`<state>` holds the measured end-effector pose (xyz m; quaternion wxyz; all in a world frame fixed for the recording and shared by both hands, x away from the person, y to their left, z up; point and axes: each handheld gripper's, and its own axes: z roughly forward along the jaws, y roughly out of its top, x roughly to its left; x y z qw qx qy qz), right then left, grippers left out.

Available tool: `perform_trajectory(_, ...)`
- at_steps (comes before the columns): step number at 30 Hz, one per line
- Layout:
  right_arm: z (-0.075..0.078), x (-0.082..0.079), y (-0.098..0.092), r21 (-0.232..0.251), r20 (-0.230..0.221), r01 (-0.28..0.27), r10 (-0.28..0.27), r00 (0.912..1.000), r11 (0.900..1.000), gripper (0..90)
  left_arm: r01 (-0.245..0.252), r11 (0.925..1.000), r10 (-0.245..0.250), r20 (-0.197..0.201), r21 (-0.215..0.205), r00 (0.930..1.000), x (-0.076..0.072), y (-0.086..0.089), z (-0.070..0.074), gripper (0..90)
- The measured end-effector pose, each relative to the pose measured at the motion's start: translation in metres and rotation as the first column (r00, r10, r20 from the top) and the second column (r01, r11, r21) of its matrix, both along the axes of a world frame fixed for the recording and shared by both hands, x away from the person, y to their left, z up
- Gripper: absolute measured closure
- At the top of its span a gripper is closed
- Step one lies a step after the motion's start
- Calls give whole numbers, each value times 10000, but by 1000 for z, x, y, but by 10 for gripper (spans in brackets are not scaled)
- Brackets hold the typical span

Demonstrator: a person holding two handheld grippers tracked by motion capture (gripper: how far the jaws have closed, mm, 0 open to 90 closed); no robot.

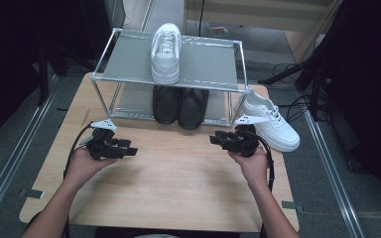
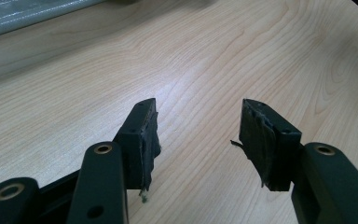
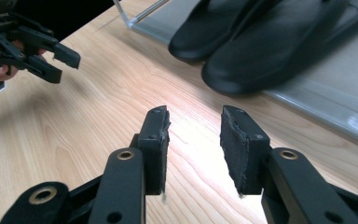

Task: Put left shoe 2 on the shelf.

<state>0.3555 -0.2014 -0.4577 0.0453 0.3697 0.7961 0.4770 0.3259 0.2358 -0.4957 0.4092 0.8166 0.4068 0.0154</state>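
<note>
White shoe lying on bench just beside right tongs; both tongs, left tongs too, released and empty. Best gripped at the collar, squarely.

Dim surroundings, glare on tabletop

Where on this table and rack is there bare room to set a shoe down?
Free: the table in front of both hand-held grippers, and the top shelf on either side of the white shoe. Crowded: the lower shelf's middle with the black shoes, and the table's right edge with another white shoe.
</note>
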Motion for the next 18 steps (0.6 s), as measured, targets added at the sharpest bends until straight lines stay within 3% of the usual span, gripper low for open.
perform_trajectory(12, -6, 1, -38, -198, 189, 682, -678, 9975, 9975, 620, 181, 9998, -181, 65, -31, 9998, -1, -2, -1, 461)
perform_trajectory(18, -12, 8, -54, -381, -36, 1125, -1127, 9936, 9929, 616, 275, 9996, -274, 83, -95, 9996, -1, -3, -1, 442)
